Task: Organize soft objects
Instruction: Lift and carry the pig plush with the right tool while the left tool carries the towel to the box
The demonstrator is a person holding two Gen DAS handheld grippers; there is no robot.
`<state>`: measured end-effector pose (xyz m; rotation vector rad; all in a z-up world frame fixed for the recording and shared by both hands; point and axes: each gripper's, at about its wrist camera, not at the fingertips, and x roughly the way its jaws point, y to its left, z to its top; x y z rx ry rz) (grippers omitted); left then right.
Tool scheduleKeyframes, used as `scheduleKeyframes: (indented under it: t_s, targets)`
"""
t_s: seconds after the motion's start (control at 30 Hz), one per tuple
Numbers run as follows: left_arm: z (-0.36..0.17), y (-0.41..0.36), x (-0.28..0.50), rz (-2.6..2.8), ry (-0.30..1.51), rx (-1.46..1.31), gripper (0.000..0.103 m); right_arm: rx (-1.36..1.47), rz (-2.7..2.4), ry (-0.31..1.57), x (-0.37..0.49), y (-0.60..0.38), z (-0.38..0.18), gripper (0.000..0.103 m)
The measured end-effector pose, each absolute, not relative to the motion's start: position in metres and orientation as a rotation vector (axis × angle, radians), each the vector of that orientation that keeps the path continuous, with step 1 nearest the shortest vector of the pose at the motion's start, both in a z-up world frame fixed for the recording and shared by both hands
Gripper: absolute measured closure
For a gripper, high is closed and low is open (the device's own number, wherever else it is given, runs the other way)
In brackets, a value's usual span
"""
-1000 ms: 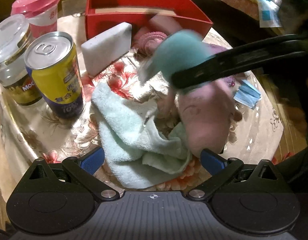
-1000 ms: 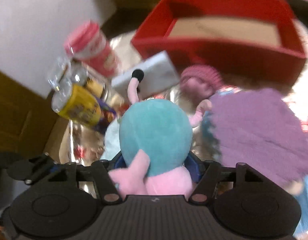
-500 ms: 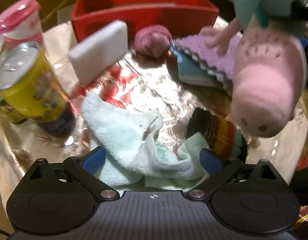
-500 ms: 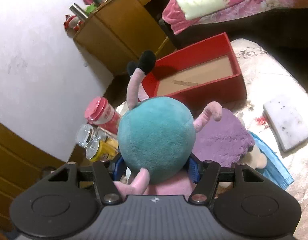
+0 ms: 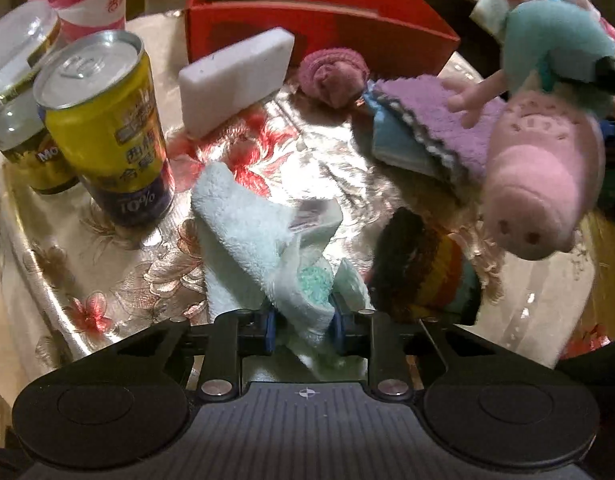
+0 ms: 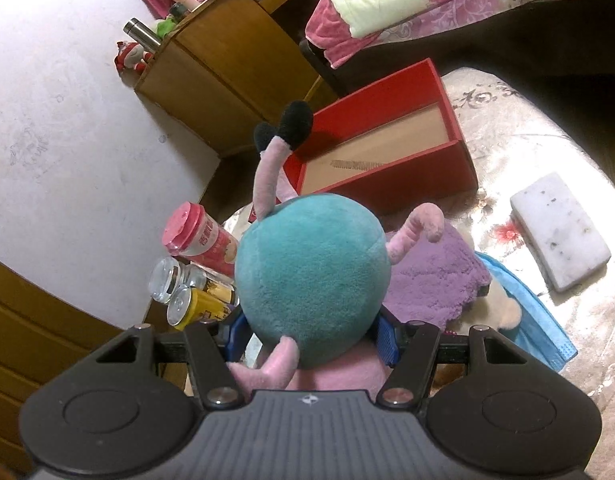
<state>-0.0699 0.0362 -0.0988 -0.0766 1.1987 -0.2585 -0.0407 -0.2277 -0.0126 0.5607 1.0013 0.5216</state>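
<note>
while the right gripper (image 6: 309,342) clamps the pig plush (image 6: 311,292) aloft above the table (image 5: 107,280), the left gripper (image 5: 303,326) pinches the pale green towel (image 5: 251,240) lying beside the yellow can (image 5: 103,128), before the red box (image 5: 319,28).

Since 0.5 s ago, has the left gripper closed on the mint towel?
Yes. The left gripper was open around the mint towel; its fingers have moved inward and now pinch it, near the yellow can.
</note>
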Motion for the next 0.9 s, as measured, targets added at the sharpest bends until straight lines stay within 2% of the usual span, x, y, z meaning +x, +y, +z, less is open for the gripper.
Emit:
scheduleKeyframes:
  t_s: [0.17, 0.9]
  targets:
    - [-0.087, 0.036, -0.072, -0.302, 1.161, -0.131, 0.083, 0.569, 0.515, 1.011, -0.038, -0.227, -0.016, 0.070]
    - [-0.014, 0.030, -0.041, -0.320, 0.870, -0.229, 0.084, 0.646, 0.470, 0.912, -0.030, -0.239, -0.001, 0.070]
